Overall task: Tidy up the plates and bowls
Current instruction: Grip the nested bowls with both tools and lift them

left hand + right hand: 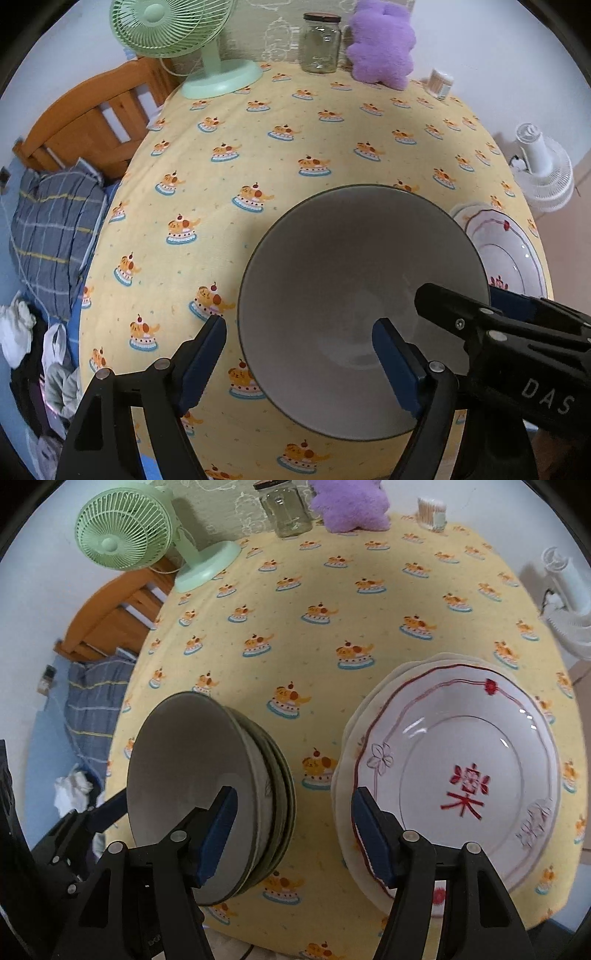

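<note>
A grey bowl (pixel 351 266) tops a stack of grey bowls (pixel 184 768) on the yellow tablecloth (pixel 258 147). My left gripper (pixel 299 325) is open over it, with one pad (pixel 395 365) inside the bowl and the other (pixel 207 354) outside its left rim. Neither pad presses on the rim. To the right lies a stack of white plates (pixel 461 760) with red trim, partly seen in the left wrist view as the plate (pixel 506 251). My right gripper (pixel 295 794) stands open between the two stacks, and only tablecloth shows between its pads.
Along the table's far edge stand a green fan (pixel 173 29), a glass jar (pixel 320 44), a purple plush toy (pixel 382 44) and a cotton-swab tub (pixel 439 83). A wooden bed frame (pixel 92 122) and bedding lie left; a white fan (pixel 546 173) lies right.
</note>
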Available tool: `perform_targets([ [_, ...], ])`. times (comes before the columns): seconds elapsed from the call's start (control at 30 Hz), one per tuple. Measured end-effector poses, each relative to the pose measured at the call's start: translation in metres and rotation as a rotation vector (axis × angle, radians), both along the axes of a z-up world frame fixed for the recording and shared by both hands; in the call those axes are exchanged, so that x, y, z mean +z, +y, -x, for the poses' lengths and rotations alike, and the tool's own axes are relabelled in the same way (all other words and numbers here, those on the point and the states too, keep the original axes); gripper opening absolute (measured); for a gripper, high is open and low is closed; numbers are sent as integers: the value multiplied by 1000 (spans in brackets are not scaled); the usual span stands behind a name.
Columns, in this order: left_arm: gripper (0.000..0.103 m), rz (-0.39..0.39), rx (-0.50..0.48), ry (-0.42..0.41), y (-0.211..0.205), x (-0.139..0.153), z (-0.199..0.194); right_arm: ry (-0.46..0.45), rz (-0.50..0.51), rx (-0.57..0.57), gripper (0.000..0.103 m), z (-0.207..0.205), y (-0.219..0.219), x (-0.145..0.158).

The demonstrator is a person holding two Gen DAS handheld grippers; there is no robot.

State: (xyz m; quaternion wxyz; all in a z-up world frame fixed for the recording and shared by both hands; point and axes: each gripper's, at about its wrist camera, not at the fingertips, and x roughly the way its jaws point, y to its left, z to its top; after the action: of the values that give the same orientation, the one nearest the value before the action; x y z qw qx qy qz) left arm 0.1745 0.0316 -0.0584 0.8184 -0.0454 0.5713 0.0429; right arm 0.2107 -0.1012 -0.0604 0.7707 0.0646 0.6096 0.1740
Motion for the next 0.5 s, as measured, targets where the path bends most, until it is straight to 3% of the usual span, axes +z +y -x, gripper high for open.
perform_targets([
  [0.17,83,-19,65,33,0,-4,-3,39,-47,55,48,-10,2,-11],
  [0.5,83,-31,113,69,0,-13,-2,96,-90,125,32,-15,14,-30],
])
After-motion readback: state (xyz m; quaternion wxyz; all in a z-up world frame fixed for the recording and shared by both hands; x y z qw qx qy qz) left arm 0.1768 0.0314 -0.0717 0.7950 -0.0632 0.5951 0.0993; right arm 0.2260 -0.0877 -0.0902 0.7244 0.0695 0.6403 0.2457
